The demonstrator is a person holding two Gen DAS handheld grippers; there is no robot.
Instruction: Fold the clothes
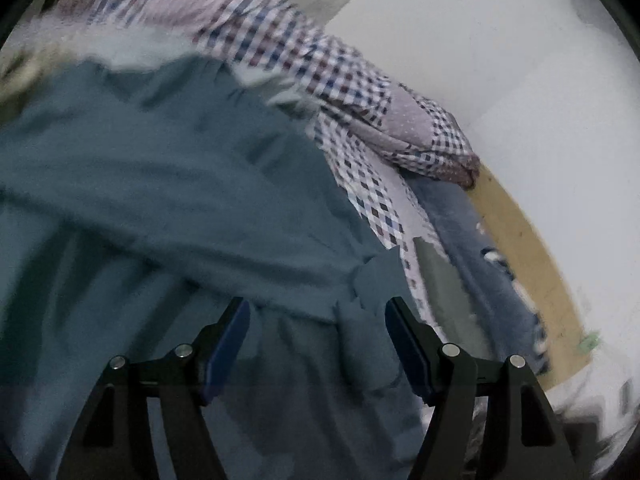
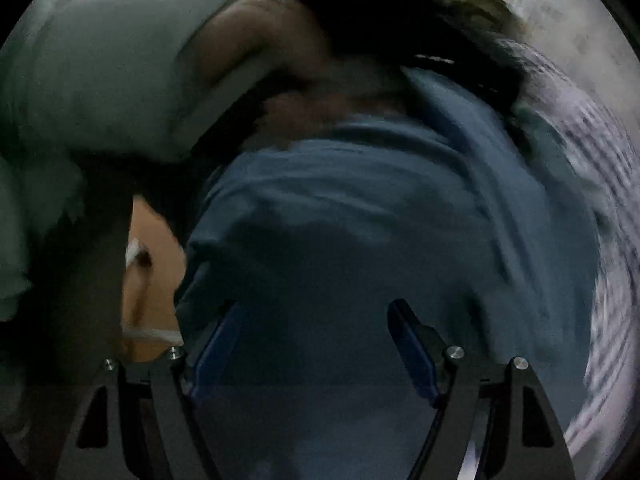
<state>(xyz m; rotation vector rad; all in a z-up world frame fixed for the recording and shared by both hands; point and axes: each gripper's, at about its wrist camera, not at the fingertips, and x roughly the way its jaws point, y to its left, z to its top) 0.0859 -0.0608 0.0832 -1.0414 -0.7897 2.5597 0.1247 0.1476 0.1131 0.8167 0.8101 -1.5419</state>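
While both views are smeared by motion, the blue garment [image 1: 168, 184] is showing plainly enough: it is lying bunched and creased, not flat, filling the lower part of each picture, with a checked shirt [image 1: 344, 92] heaped just beside it and a darker blue cloth [image 1: 472, 248] trailing along the tan surface [image 1: 528, 240] at the edge. The left gripper [image 1: 318, 340] is standing with its jaws spread wide over a small knot of the blue fabric — whether the pads are touching it I cannot tell. The right gripper [image 2: 312, 344] is likewise gaping, hovering over the blue garment [image 2: 360, 208] and pinching nothing; a person's arm [image 2: 256, 48] is crossing the top of that view. Judging by the rumpled lie, no neat fold is showing, and the scene is fitting either a garment being spread out or one being gathered between folds. Any further handling is calling for each gripper to close on a definite edge or corner — not on loose bulk.
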